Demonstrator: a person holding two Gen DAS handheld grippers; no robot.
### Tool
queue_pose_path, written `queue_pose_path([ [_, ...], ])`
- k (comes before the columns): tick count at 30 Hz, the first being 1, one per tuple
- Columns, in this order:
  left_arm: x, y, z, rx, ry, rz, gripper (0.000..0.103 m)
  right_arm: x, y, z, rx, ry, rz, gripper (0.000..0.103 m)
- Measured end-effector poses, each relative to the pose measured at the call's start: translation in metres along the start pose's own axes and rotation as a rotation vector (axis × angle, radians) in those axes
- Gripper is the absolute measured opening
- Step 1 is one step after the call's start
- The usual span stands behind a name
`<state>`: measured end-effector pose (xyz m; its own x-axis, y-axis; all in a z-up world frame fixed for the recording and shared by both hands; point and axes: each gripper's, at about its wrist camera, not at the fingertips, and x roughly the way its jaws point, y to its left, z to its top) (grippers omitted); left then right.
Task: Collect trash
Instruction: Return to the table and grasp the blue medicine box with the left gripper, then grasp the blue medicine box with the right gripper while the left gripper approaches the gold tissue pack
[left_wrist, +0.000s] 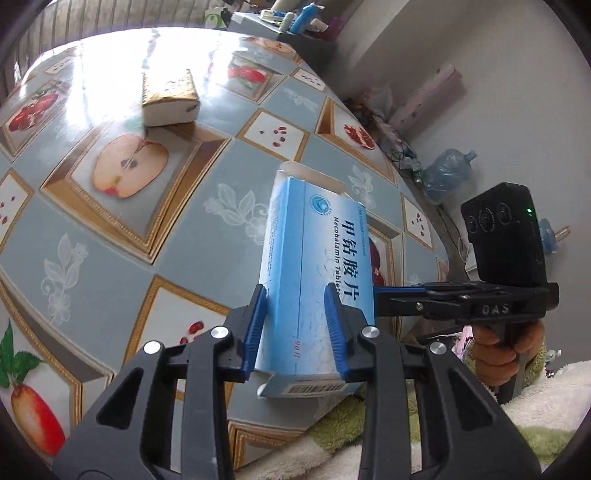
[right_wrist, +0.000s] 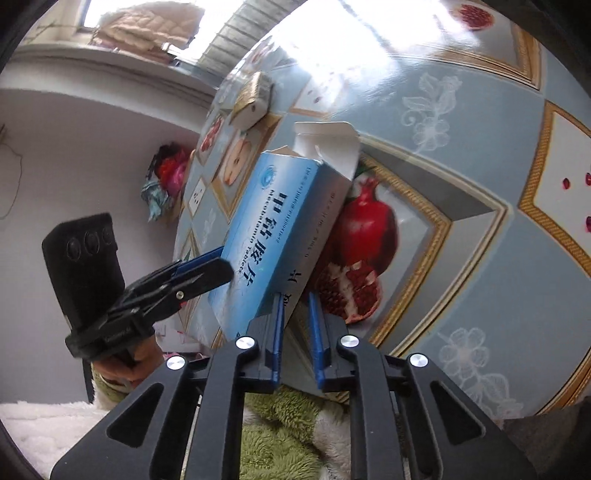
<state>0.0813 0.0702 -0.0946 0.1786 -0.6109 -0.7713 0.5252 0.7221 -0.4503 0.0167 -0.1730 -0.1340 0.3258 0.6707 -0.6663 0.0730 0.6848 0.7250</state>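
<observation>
**Two grippers on one empty carton at the table edge**

The left gripper (left_wrist: 297, 295) is clamped across the blue medicine box (left_wrist: 314, 266), its blue pads pressing the two long faces near the barcode end. The box is held tilted, clear of the table (left_wrist: 147, 221), with its torn flap open at the far end. The right gripper (right_wrist: 295, 306) comes in from the side; in its own view the jaws are nearly together with a corner or edge of the box (right_wrist: 280, 229) between them, though whether the pads truly bite on card cannot be told. In the left view its fingers reach the box's right side, and a hand (left_wrist: 495, 354) grips its handle. Further out on the table lies a gold-and-white packet (left_wrist: 170, 99), well apart from the box.

Risks, as judged: opposed pulls from two grippers could crush or tear the thin carton; a grip on a mere corner could slip; the packet could be overlooked as remaining trash.
</observation>
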Motion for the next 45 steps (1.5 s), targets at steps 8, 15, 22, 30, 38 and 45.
queue_pose_path([
  [8, 0.025, -0.007, 0.035, 0.026, -0.010, -0.053, 0.026, -0.020, -0.028, 0.035, 0.092, -0.085, -0.036, 0.008],
  [15, 0.051, -0.006, 0.092, 0.026, -0.027, -0.020, 0.026, -0.022, -0.048, 0.095, 0.158, -0.143, -0.055, 0.008],
  [22, 0.067, -0.002, 0.132, 0.023, -0.090, 0.035, 0.027, -0.018, -0.057, 0.150, 0.159, -0.196, -0.081, 0.008],
  [30, 0.028, 0.005, 0.130, 0.007, -0.209, 0.090, 0.046, -0.034, -0.053, 0.164, 0.148, -0.256, -0.115, 0.017],
  [38, -0.008, 0.053, 0.138, -0.069, -0.259, 0.318, 0.077, -0.031, -0.021, 0.166, 0.076, -0.285, -0.228, 0.066],
  [45, 0.015, 0.076, 0.149, -0.074, -0.186, 0.369, 0.077, -0.003, 0.013, 0.177, 0.035, -0.305, -0.388, 0.084],
])
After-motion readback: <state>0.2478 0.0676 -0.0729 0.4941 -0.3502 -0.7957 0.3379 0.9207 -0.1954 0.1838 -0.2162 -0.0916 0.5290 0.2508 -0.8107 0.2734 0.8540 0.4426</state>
